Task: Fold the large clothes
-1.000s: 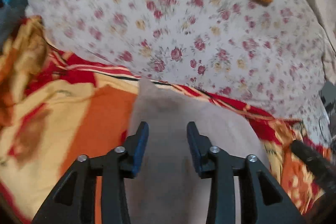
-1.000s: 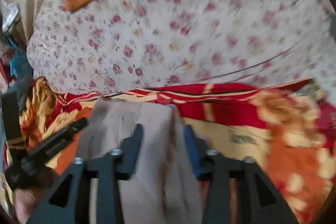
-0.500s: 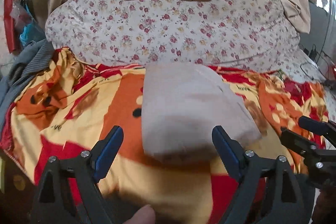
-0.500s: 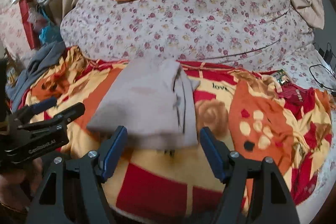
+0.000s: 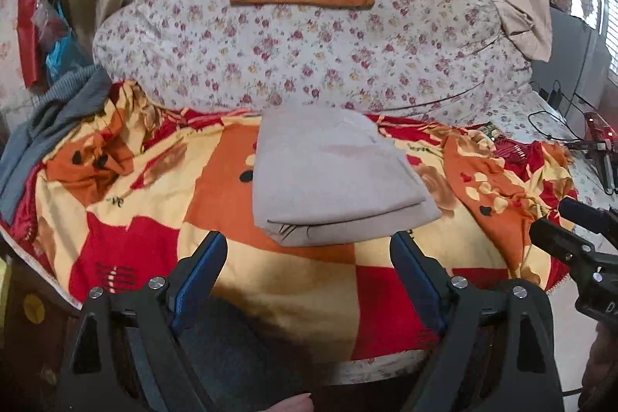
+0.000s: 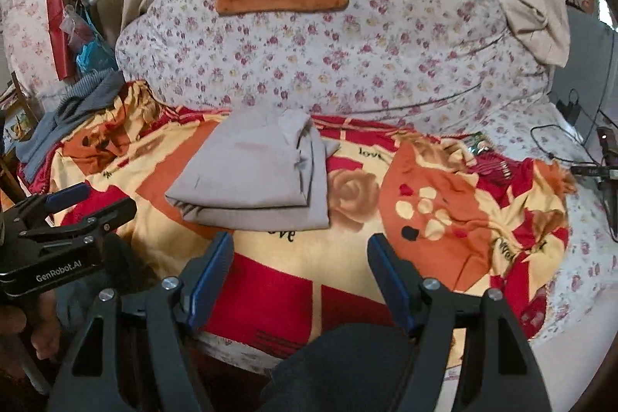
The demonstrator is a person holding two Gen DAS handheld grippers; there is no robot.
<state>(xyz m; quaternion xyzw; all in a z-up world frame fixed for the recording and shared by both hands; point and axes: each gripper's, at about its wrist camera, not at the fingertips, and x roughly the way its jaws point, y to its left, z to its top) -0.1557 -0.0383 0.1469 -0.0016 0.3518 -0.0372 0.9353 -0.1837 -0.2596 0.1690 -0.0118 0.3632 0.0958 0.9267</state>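
Both grippers, left and right, have spread empty, pulled back from the folded garment.

Grey garment, folded flat rect, layered edges at front, lying mid-blanket

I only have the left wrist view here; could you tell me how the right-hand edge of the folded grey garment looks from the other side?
Observer: From the right wrist view, the folded grey garment shows loose layers and a small flap sticking out along that edge, so it is not flush.
Operator: Thank you. Is the right gripper holding any of it?
Observer: No, the right gripper is open and short of the garment, with only the patterned blanket between its fingers.
Operator: And my left gripper, as seen from there?
Observer: The left gripper shows at the picture's left edge, beside the garment and apart from it.
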